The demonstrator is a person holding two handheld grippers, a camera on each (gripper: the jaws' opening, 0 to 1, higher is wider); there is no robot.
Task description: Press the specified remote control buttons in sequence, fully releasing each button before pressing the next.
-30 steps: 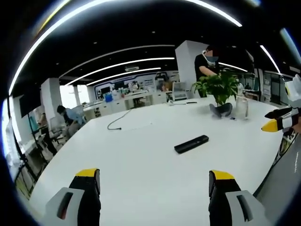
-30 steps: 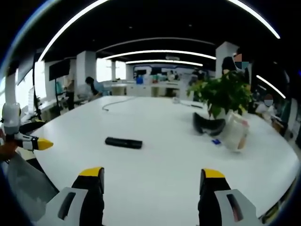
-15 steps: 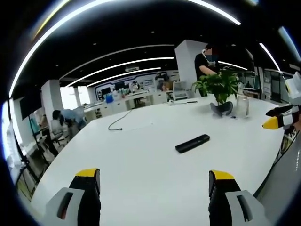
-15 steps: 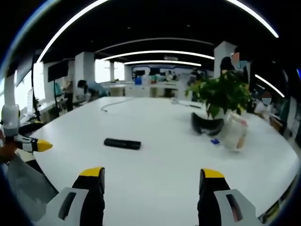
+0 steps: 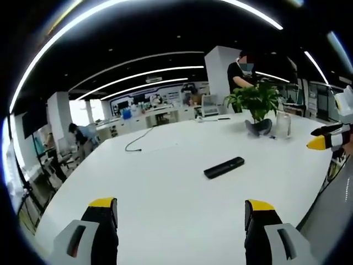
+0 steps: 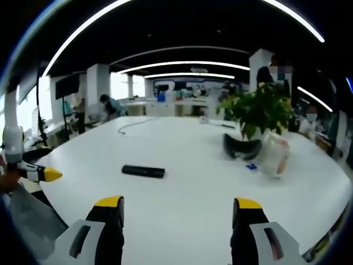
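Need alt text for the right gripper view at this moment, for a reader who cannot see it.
A black remote control lies flat on a large white table, well ahead of the right gripper, whose yellow-tipped jaws stand open and empty. The left gripper enters at the left edge, and a potted plant stands far right with a dark object and a pale container beside it.

1. We see a white table (image 5: 165, 182) with a smooth, faintly glossy top.
2. The remote control (image 5: 224, 167) looks like matt black plastic.
3. Our left gripper (image 5: 182, 212) and right gripper (image 6: 177, 210) look like black and grey plastic with yellow tips.
4. The container (image 6: 273, 154) beside the plant (image 6: 259, 110) looks translucent.
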